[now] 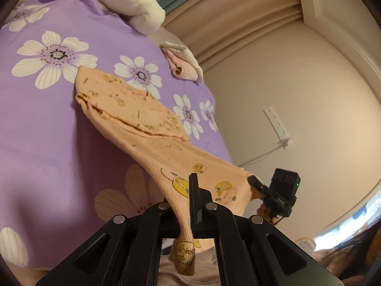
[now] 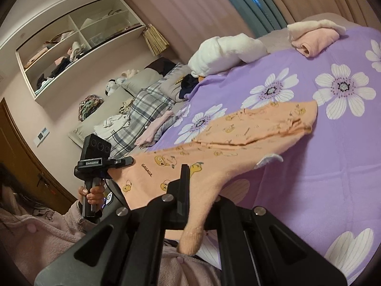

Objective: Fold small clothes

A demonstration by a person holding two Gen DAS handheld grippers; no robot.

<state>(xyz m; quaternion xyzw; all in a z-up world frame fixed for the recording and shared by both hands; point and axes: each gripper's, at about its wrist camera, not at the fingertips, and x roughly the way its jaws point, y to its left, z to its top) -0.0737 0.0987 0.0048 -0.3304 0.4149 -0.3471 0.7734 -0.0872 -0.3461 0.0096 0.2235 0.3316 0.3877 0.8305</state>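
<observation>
1. The left gripper (image 1: 190,214) is clenching a near corner of the peach garment (image 1: 133,114), with the ribbed cuff end hanging below the closed jaws.
2. The right gripper (image 2: 188,205) is likewise clamping the other near corner of the same garment, a rolled cuff drooping beneath its closed jaws.
3. The peach garment, printed with small yellow ducks, is being held stretched between the two grippers at its near edge, while its far part is lying folded over on the purple floral sheet (image 1: 47,143).
4. The near edge appears to be raised clear of the sheet, though the fisheye distortion is making the gap hard to judge.
5. A folded pink item (image 1: 183,66) is sitting near the far edge of the sheet, well apart from the garment.
6. A white bundle (image 1: 128,2) is resting at the far side of the bed, beside the curtain (image 1: 238,23).
7. In the right wrist view, a person's hand (image 2: 91,194) is gripping the handle of the left gripper, a pink fleece sleeve (image 2: 47,228) showing below it.
</observation>
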